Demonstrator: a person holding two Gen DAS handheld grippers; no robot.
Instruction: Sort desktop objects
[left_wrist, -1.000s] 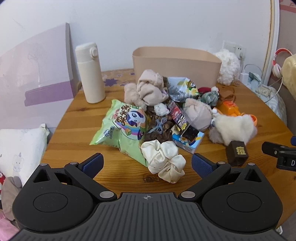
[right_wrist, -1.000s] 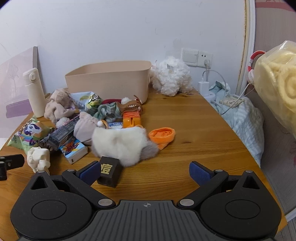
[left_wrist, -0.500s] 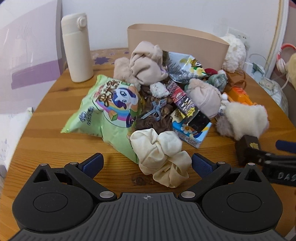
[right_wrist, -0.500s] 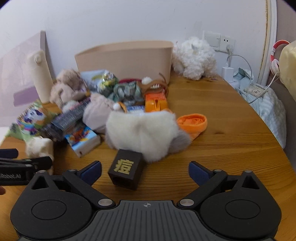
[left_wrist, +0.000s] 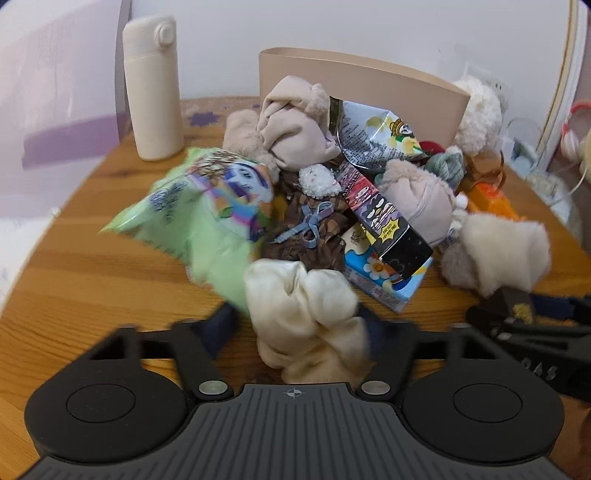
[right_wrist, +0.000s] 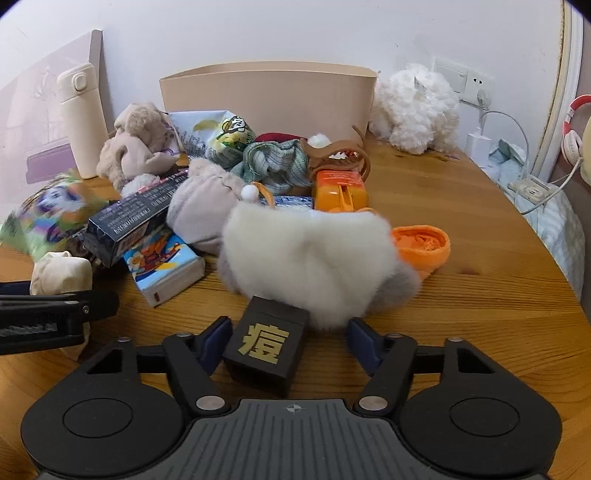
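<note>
Left gripper (left_wrist: 301, 326) closing around cream scrunchie (left_wrist: 306, 317); right gripper (right_wrist: 288, 341) closing, apart, straddling black box (right_wrist: 266, 345).

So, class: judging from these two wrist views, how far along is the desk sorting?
Done: nothing visibly sorted; no item shows above the beige bin's rim. In hand: the left gripper has been closing around the cream scrunchie, the right gripper around the black box, neither lifted. Left: the pile, including the green snack bag and white fluffy item.

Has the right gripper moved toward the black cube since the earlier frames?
Yes. The right gripper has come forward and down: the black cube, standing on the table, now sits between its fingers, which have just been closing.
</note>
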